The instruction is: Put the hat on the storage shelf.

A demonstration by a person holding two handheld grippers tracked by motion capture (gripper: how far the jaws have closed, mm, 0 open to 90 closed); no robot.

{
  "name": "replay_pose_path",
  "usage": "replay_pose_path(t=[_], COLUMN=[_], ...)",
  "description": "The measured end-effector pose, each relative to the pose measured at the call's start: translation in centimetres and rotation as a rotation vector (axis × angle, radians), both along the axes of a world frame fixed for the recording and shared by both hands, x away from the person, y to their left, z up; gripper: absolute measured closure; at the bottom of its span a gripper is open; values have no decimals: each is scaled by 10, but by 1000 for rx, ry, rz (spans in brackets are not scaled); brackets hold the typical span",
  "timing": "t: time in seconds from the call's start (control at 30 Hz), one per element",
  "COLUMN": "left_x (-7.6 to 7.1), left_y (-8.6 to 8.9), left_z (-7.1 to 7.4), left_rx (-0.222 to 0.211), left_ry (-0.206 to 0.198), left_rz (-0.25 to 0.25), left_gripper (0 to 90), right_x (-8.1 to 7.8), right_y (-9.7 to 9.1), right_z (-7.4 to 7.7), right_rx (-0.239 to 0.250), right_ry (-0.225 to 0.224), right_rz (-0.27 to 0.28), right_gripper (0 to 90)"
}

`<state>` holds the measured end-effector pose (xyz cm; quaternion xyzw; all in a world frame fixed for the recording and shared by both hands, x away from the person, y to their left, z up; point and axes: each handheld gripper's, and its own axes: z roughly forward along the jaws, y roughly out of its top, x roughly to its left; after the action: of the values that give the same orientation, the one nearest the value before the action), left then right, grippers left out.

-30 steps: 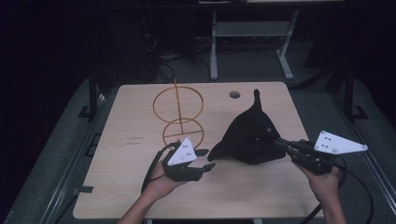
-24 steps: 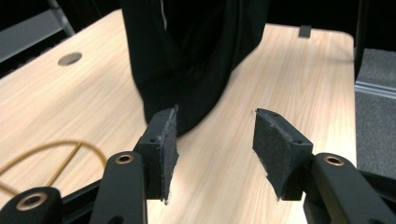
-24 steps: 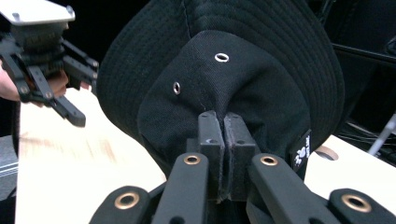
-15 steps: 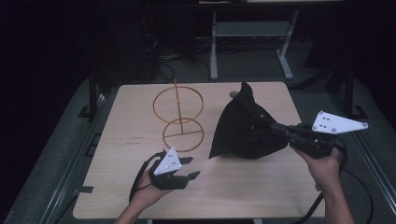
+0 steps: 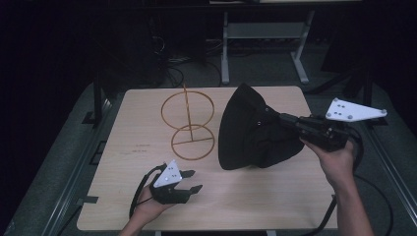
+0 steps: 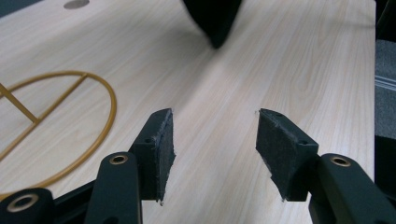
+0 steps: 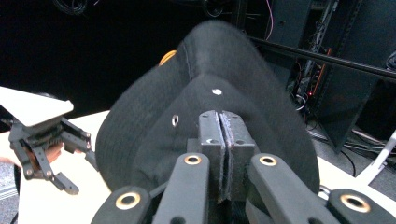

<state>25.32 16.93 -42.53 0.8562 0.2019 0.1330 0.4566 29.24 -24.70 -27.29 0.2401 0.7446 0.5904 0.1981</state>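
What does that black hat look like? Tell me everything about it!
The black hat is a soft cloth bucket hat with a rounded crown, a floppy brim and small metal air holes on its side. The right tongs are shut on its fabric and hold it up, tipped so its crown points toward the gold wire stand. Its lower edge seems to touch or hang just over the wooden table. Nothing else touches it; the left tongs are open and apart from it.

Two black hand-held grippers, each topped by a pale three-cornered plate

The left hand-held gripper (image 5: 193, 181) and right hand-held gripper (image 5: 275, 117) have black jaws with brass-ringed pivot holes, rough dark pads (image 6: 159, 144) and trailing black cables; forearms are bare.
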Motion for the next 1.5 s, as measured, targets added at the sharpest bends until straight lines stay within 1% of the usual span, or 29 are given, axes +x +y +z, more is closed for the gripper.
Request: replay_pose_path(t=[0.07,0.1,0.2,0.23,0.3,0.33,0.37,0.4,0.43,0.5,0.53,0.57,0.6,0.63,0.7,0.77,0.8,0.9,1.0,1.07,1.1,1.13,1.2,1.33,1.37,1.4,1.43,1.47,1.5], left_x=[0,1,0,0,0,0,-1,-1,-1,0,0,0,0,0,0,0,0,-1,-2,-3,-4,-4,-5,-6,-7,-7,-7,-8,-8], left_y=[1,2,1,1,-1,-1,-2,-2,-3,-2,-2,-2,-1,0,0,0,0,-1,-2,-2,-3,-3,-3,-6,-6,-7,-7,-8,-7], left_z=[-2,-3,-6,-7,-8,-8,-9,-9,-11,-11,-12,-12,-12,-13,-13,-13,-13,-15,-16,-16,-16,-16,-16,-17,-18,-18,-18,-18,-17], left_rx=[-6,1,5,12,4,9,11,11,19,25,25,25,26,23,18,33,35,44,52,50,41,46,56,57,54,58,59,56,57], left_ry=[11,10,19,17,24,26,29,29,29,28,30,33,32,40,45,43,43,45,45,42,42,41,38,41,43,38,37,39,41], left_rz=[1,0,-5,-8,-11,-13,-14,-15,-17,-21,-21,-19,-19,-16,-16,-27,-31,-44,-60,-68,-71,-76,-81,-94,-96,-101,-103,-103,-106], left_gripper=[456,457,457,457,457,456,455,455,456,455,454,452,452,453,452,452,452,452,451,450,450,449,449,449,448,448,448,448,448], right_x=[3,6,8,10,11,11,13,13,14,15,16,20,20,23,25,29,30,36,42,47,50,53,58,66,71,71,76,76,80], right_y=[6,10,15,16,19,21,24,24,27,28,30,34,34,38,40,45,47,56,67,76,80,85,95,115,123,123,132,132,143], right_z=[6,10,13,14,19,21,27,27,34,38,41,48,48,54,57,64,68,80,92,100,104,107,113,123,128,128,133,133,137], right_rx=[-21,-43,-60,-60,-73,-68,-71,-71,-72,-73,-73,-71,-71,-69,-71,-67,-70,-69,-72,-81,-84,-89,-99,-119,-118,-118,-116,-116,-123], right_ry=[2,8,10,16,11,14,5,5,0,-1,-4,-2,-2,-1,-3,1,-5,-11,-8,-9,-9,-9,-9,-3,1,1,1,1,7], right_rz=[5,13,4,20,16,23,24,24,23,32,29,40,40,50,44,57,51,64,83,93,104,107,121,132,141,141,152,152,165], right_gripper=[884,886,888,888,888,888,888,888,888,889,889,889,889,889,889,889,888,888,888,888,888,888,888,888,888,888,888,888,888])
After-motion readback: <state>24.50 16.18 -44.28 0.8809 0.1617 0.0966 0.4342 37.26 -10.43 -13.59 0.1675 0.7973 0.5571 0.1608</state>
